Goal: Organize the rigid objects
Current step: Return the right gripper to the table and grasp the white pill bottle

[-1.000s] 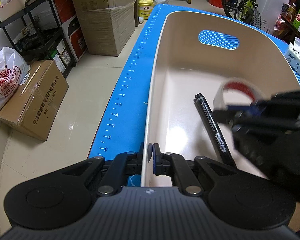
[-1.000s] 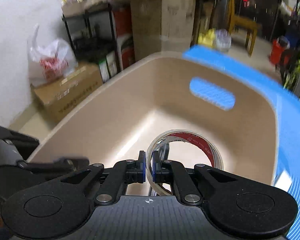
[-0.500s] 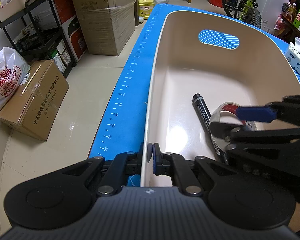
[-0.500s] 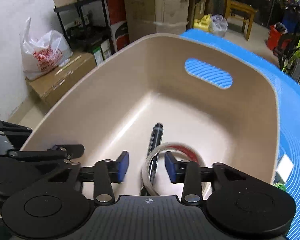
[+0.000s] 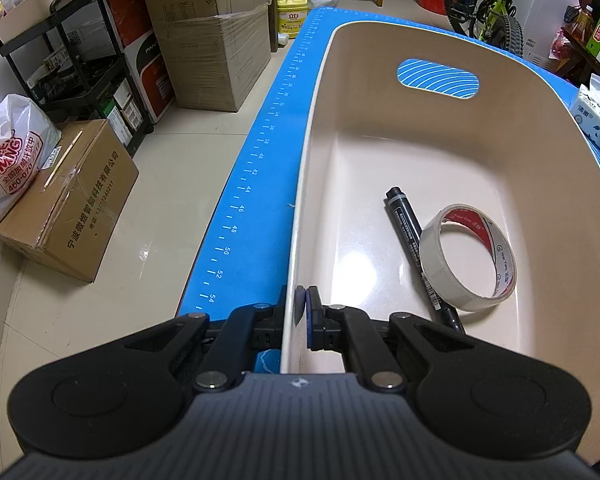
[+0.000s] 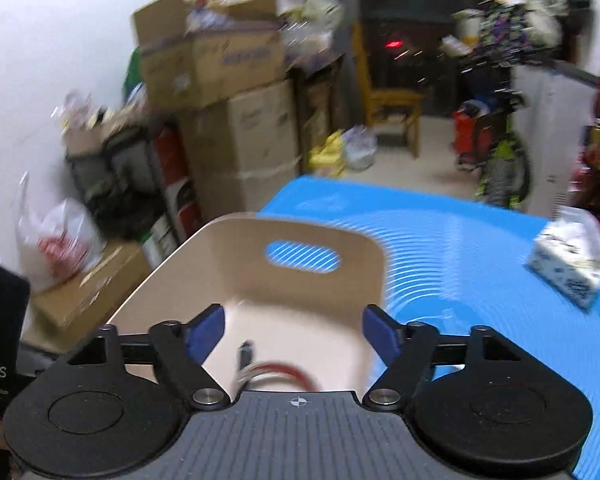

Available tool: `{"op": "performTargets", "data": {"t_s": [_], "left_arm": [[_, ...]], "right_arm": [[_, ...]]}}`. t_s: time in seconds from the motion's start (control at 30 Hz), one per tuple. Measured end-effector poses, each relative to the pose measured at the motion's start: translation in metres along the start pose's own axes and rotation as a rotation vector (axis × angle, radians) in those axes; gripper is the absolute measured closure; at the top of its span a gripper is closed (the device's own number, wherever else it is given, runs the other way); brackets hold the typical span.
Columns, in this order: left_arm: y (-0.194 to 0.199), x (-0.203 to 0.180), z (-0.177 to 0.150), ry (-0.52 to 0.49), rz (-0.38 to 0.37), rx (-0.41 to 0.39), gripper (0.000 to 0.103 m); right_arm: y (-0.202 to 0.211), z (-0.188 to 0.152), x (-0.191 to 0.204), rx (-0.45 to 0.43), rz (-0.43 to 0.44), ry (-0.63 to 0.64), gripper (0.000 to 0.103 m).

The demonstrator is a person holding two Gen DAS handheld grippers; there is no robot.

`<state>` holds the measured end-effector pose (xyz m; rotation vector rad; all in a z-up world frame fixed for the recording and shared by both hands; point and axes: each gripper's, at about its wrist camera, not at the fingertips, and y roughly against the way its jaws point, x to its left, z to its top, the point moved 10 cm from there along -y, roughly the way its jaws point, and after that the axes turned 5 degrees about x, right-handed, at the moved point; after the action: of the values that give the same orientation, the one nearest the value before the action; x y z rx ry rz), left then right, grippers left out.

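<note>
**Tape and marker in bin; right gripper free, next item lies to its right**

Left gripper (image 5: 301, 312) is clamped on the near-left rim of the bin (image 5: 540, 92), pads either side of the wall, steadying it. It's committed there, so I'd not count on it for a pick

Right gripper (image 6: 294, 330) is empty, jaws spread wide, raised above the bin's near end and looking along its length toward the handle slot (image 6: 302, 256). View is motion-blurred, so fine detail is unreliable

In the bin:
- marker (image 5: 410, 232) lies flat on the floor, long axis running roughly near-to-far, cap end toward the slot
- tape (image 5: 470, 258) sits just right of the marker, touching or overlapping its near half, tilted; can't tell if it leans on the wall
- from the right wrist both show only at the bottom edge, directly under the jaws

Relation that matters: nothing rigid is visible left of the bin, only floor. The only loose item I can see on the mat (image 6: 460, 248) is a tissue pack (image 6: 566, 270), well apart to the right and further out. That's soft, so probably not a target. Any remaining rigid items are likely out of view on the right side, and the right gripper is the nearer and only free tool
</note>
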<state>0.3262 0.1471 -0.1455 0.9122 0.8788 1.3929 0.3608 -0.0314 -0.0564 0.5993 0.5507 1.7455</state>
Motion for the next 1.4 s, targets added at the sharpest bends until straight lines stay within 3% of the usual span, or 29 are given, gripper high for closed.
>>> {"op": "performTargets", "data": {"t_s": [0.4,0.73,1.07,1.13,1.3,1.4], "left_arm": [[-0.001,0.000,-0.001,-0.002,0.005,0.000,0.095],[-0.001,-0.001,-0.002,-0.003,0.006,0.000,0.095],[0.000,0.000,-0.002,-0.003,0.006,0.000,0.095],[0.000,0.000,-0.002,-0.003,0.006,0.000,0.095],[0.000,0.000,-0.002,-0.003,0.007,0.000,0.095],[0.000,0.000,-0.002,-0.004,0.007,0.000,0.095]], "right_arm": [[0.013,-0.044,-0.097,-0.046,-0.263,-0.048,0.008],[-0.028,-0.097,-0.118,0.085,-0.300,-0.115,0.007],[-0.056,-0.119,-0.123,0.122,-0.346,-0.140,0.007],[-0.058,-0.119,-0.123,0.113,-0.347,-0.149,0.009],[-0.064,-0.124,-0.122,0.145,-0.341,-0.144,0.031],[-0.063,-0.124,-0.124,0.146,-0.340,-0.150,0.035]]}}
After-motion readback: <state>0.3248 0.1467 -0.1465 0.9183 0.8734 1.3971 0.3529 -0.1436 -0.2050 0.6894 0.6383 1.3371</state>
